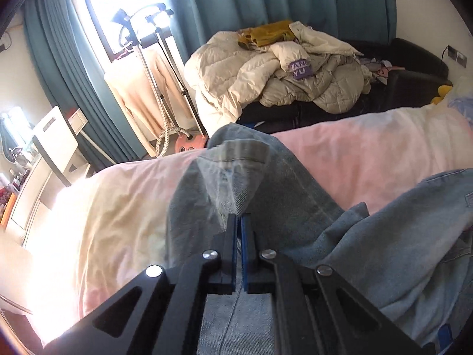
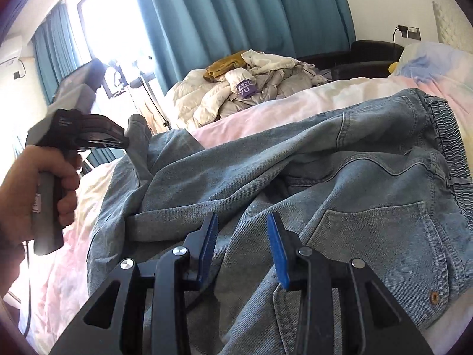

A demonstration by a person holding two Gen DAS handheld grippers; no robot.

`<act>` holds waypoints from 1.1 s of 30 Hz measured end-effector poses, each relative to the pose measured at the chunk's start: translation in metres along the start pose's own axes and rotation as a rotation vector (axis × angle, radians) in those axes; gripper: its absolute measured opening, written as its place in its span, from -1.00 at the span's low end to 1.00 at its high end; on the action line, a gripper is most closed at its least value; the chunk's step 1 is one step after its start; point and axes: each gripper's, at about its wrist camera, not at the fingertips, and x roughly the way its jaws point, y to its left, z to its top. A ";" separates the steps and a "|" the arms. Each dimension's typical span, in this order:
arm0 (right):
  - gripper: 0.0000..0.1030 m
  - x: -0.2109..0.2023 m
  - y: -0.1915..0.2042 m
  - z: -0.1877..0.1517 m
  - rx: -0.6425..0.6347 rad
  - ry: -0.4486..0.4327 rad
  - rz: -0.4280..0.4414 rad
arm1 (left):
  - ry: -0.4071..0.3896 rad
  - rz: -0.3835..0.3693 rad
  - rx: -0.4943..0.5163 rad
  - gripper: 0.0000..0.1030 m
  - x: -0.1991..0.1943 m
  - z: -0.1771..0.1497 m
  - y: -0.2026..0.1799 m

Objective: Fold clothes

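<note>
A pair of light blue jeans [image 2: 340, 177] lies crumpled on the pink and cream bed [image 2: 266, 112], with the elastic waistband [image 2: 446, 136] at the far right and a back pocket facing up. My left gripper [image 1: 239, 217] is shut on a leg end of the jeans [image 1: 236, 171] and holds it lifted above the bed; it also shows in the right wrist view [image 2: 125, 142], held by a hand. My right gripper [image 2: 242, 222] is open and empty, hovering just over the middle of the jeans.
A pile of cream quilted jackets [image 1: 280, 71] with a mustard garment lies on a black sofa [image 1: 408, 56] beyond the bed. Teal curtains [image 1: 266, 0], a garment steamer [image 1: 153, 88] and a white dresser [image 1: 44, 159] stand to the left.
</note>
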 end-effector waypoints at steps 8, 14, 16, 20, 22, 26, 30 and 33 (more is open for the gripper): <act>-0.33 -0.021 0.009 0.001 -0.043 -0.030 -0.013 | -0.098 0.026 -0.207 -0.96 -0.094 -0.054 0.118; -0.33 -0.033 0.018 0.001 -0.063 -0.022 -0.028 | -0.073 0.053 -0.395 -0.96 -0.127 -0.143 0.196; -0.33 -0.037 0.020 0.001 -0.064 -0.017 -0.032 | -0.021 0.042 -0.488 -0.96 -0.117 -0.179 0.217; -0.33 -0.046 0.021 -0.001 -0.060 0.006 -0.040 | 0.084 0.044 -0.631 -0.96 -0.090 -0.242 0.244; -0.33 -0.050 0.021 -0.002 -0.040 0.025 -0.034 | 0.134 0.009 -0.689 -0.96 -0.080 -0.260 0.251; -0.32 -0.056 0.010 0.002 0.082 0.094 0.051 | 0.137 -0.009 -0.699 -0.95 -0.084 -0.267 0.250; -0.32 -0.067 -0.001 0.002 0.144 0.131 0.098 | 0.157 -0.049 -0.712 -0.81 -0.091 -0.277 0.250; -0.30 -0.081 -0.018 0.004 0.207 0.116 0.091 | 0.190 -0.124 -0.765 -0.75 -0.088 -0.287 0.252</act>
